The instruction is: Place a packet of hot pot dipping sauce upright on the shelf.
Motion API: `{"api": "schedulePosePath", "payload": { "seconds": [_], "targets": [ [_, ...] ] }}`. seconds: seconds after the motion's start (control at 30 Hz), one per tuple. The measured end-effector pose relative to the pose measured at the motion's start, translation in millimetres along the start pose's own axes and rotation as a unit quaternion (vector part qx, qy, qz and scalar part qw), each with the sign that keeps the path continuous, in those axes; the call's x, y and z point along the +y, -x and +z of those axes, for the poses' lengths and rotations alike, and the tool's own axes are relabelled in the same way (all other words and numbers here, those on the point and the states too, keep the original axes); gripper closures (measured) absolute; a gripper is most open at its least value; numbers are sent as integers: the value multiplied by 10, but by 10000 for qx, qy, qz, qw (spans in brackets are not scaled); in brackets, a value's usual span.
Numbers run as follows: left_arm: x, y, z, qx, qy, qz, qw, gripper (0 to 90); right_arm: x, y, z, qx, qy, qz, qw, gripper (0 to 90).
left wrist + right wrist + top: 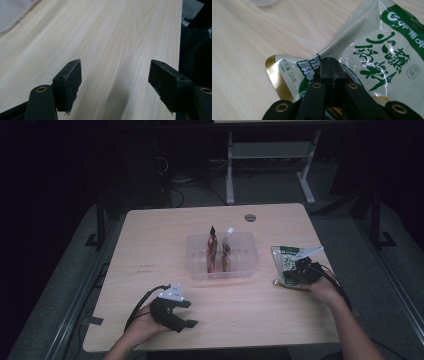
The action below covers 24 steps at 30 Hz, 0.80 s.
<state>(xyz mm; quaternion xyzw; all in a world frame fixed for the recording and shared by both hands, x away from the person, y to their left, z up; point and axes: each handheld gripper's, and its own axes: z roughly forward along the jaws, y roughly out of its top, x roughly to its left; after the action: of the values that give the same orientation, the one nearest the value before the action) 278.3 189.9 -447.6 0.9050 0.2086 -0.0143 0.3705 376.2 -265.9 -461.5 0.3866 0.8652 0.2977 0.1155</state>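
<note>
A green and white snack packet lies at the right side of the table. My right gripper is at its near end, jaws together and pinching the creased film of the packet's lower part. My left gripper rests near the front left of the table, jaws wide apart with only bare wood between them. A clear plastic tub stands at mid-table with two pouches upright in it, a dark red one and a lighter one.
A round grey grommet sits near the table's far edge. Behind the table stand the white legs of another desk and some cables on the floor. Bare wood stretches left of the tub.
</note>
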Motion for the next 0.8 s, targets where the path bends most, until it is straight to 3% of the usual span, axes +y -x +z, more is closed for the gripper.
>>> {"api": "schedulePosePath", "payload": {
  "seconds": [0.2, 0.3, 0.43, 0.77, 0.8],
  "targets": [
    [2, 10, -2, 0, -3, 5, 10000, 262, 47, -182, 24, 273, -93, -318, 9991, 900],
    [5, 15, -1, -2, 6, 7, 10000, 262, 86, -346, 43, 440, -158, -661, 9967, 900],
    [5, 13, -5, 1, -7, 15, 10000, 262, 124, -487, 67, 647, -201, -900, 9936, 900],
    [4, 10, -7, -3, -7, 14, 10000, 262, 166, -674, 101, 944, -231, -1127, 9889, 900],
    [5, 11, -6, -2, -6, 18, 10000, 262, 169, -677, 109, 945, -228, -1254, 9873, 900]
  ]
}}
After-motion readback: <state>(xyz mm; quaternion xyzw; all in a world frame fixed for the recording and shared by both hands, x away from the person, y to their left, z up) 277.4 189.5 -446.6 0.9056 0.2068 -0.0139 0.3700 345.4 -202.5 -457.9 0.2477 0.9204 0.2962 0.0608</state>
